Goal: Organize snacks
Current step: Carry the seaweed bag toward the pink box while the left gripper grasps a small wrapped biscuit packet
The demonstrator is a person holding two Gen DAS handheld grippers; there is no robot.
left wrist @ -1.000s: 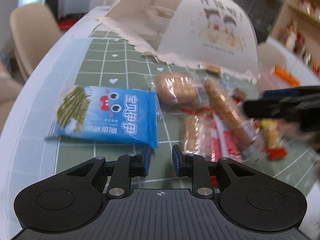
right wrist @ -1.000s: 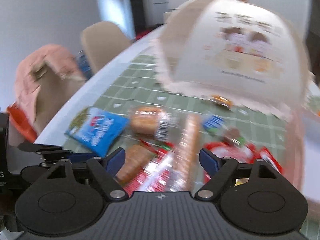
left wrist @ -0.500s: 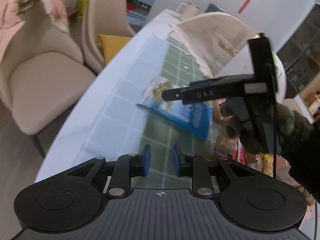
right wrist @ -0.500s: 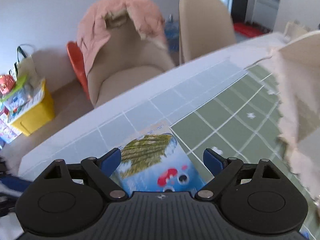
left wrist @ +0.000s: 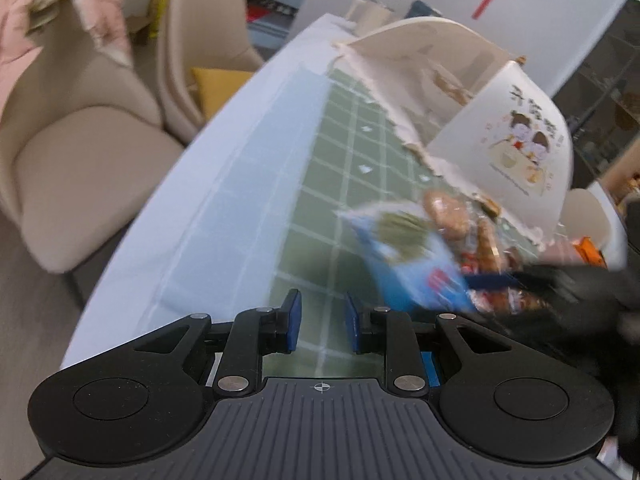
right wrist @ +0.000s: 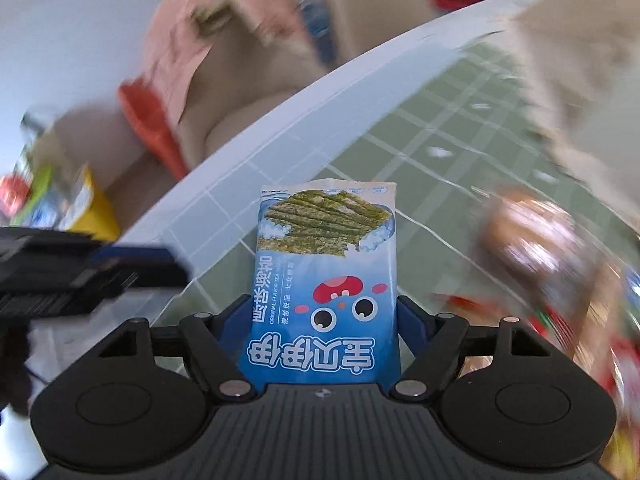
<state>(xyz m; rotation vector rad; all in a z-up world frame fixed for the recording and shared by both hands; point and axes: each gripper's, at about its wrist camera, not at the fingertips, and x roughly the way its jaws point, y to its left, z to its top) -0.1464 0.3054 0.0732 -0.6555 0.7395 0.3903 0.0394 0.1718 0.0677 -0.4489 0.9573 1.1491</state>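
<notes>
I can't read the snack pile (right wrist: 560, 264) in right wrist view, motion-blurred; seaweed packet (right wrist: 324, 280) bottom edge hidden behind gripper body. In left wrist view, right gripper (left wrist: 520, 280) smeared, can't tell its pads apart

Ahead of the left gripper (left wrist: 322, 322), whose fingers are nearly together, the green checked tablecloth (left wrist: 320, 184) lies bare and open, with more bare cloth out to the left up to the table edge. To the right of those fingers a heap of snack packets (left wrist: 472, 240) and the big white paper bag (left wrist: 500, 132) block the way. The right gripper (right wrist: 324, 320) has just been closing around the blue seaweed packet (right wrist: 324, 280), which fills its gap; beyond it lies bare cloth, and snacks crowd the right.
</notes>
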